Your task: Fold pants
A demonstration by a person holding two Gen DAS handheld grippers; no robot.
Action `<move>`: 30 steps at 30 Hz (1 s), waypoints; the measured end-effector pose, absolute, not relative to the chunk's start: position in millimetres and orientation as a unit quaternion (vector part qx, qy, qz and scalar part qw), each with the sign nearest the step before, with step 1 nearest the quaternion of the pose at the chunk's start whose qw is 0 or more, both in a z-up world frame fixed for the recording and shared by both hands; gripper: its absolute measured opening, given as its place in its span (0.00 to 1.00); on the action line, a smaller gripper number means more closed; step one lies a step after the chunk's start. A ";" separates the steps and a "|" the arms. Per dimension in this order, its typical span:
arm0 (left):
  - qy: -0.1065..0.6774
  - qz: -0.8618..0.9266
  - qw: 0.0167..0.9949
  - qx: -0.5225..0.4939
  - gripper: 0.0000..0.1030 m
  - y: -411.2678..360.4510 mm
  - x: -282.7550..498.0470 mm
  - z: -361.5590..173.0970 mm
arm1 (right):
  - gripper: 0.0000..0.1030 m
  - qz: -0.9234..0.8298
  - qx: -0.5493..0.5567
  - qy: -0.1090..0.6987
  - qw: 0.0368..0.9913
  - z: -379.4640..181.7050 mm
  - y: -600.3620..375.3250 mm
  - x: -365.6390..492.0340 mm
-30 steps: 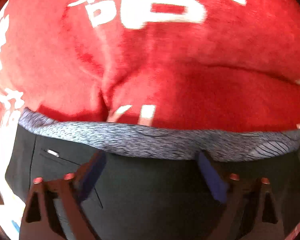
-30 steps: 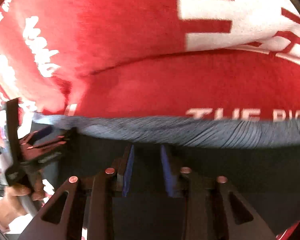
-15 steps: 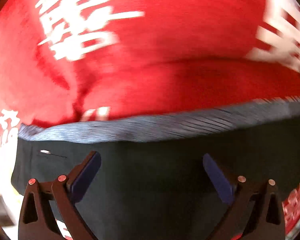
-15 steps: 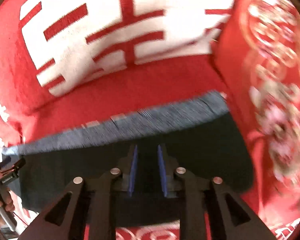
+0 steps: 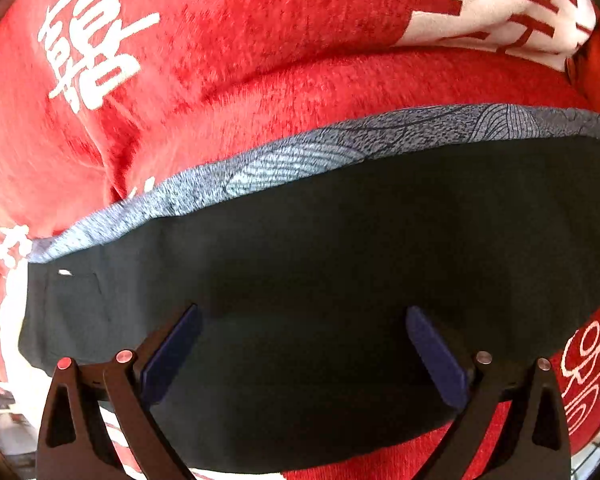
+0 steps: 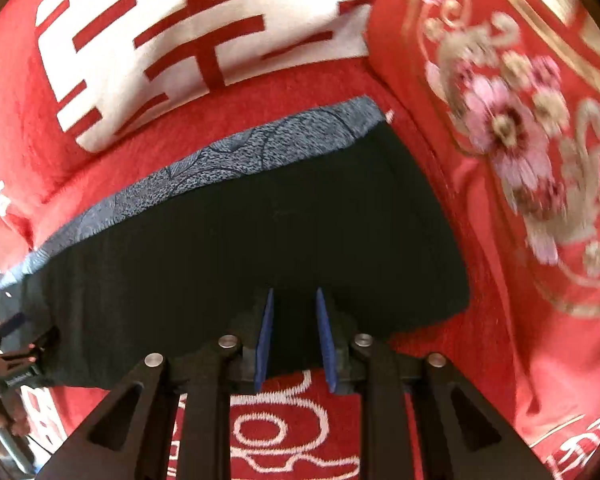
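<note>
Left wrist view, nearest first: the left claw (image 5: 302, 354) hangs with jaws spread wide and nothing between the pads, above the near part of the pants (image 5: 320, 264). Those lie flat as a dark folded slab on a red blanket (image 5: 228, 72). Their long axis runs side to side across both views, the grey band (image 5: 300, 156) along the far edge.

From the right wrist, the right claw (image 6: 294, 336) stands narrowly parted, its jaws having just been opening, empty, over the near hem by the right end. Each claw is nearest its own end, so a crosswise fold looks likely.
</note>
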State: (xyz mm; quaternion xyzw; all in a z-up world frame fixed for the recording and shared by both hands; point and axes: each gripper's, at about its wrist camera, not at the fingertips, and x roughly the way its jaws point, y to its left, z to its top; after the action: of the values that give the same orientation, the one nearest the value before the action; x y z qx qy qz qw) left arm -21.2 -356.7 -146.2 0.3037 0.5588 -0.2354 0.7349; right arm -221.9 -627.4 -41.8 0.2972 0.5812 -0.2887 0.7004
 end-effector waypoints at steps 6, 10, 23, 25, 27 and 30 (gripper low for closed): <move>0.546 -0.258 0.740 0.297 1.00 -389.0 -46.4 -124.5 | 0.32 -0.271 0.292 0.586 0.706 -39.5 -627.0 -214.7; 0.541 -0.271 0.741 0.291 1.00 -419.5 -45.7 -121.1 | 0.40 -0.263 0.280 0.585 0.714 -40.0 -621.0 -210.3; 0.547 -0.253 0.747 0.280 1.00 -441.6 -56.4 -141.4 | 0.41 -0.291 0.302 0.553 0.720 -48.8 -693.7 -155.8; 0.546 -0.253 0.748 0.280 1.00 -442.0 -57.1 -140.4 | 0.28 -0.304 0.298 0.560 0.711 -62.7 -707.9 -150.1; 0.545 -0.251 0.749 0.279 1.00 -442.1 -57.9 -142.3 | 0.28 -0.318 0.284 0.556 0.714 -62.6 -716.3 -144.5; 0.548 -0.247 0.751 0.274 1.00 -438.6 -54.6 -145.3 | 0.33 -0.333 0.283 0.550 0.712 -48.8 -715.0 -142.1</move>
State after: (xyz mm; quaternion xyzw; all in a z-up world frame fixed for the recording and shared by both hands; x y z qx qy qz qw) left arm -54.6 -438.6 -145.3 0.2737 0.5483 -0.2470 0.7506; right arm -142.1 -715.0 -48.8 0.2831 0.5497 -0.3331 0.7119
